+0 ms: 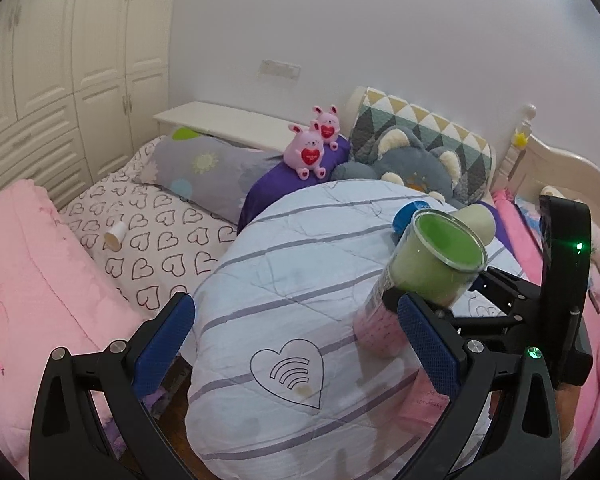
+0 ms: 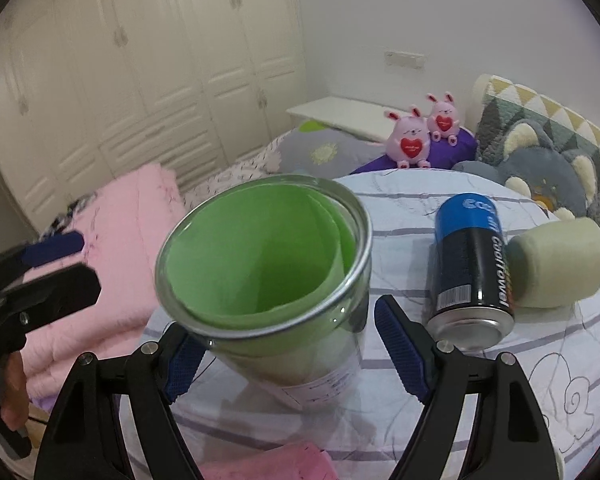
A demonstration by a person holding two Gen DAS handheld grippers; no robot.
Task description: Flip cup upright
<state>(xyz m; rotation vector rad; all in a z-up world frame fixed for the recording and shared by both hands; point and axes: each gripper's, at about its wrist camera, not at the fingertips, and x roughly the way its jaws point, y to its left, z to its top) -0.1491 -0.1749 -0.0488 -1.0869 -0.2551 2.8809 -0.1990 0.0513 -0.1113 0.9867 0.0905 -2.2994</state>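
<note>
Apparently released: cup between open jaws.

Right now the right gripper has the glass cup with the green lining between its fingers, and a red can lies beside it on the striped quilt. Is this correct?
Not quite: the can is blue and black, not red, as the right wrist view shows. The rest stands: the cup sits between the fingers of the right gripper, beside the can on the striped quilt.

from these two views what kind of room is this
A bedroom, almost certainly. The cup stands on a quilt spread over a bed with a headboard, pillows and plush toys line the head end, and white wardrobe doors fill the side wall.
</note>
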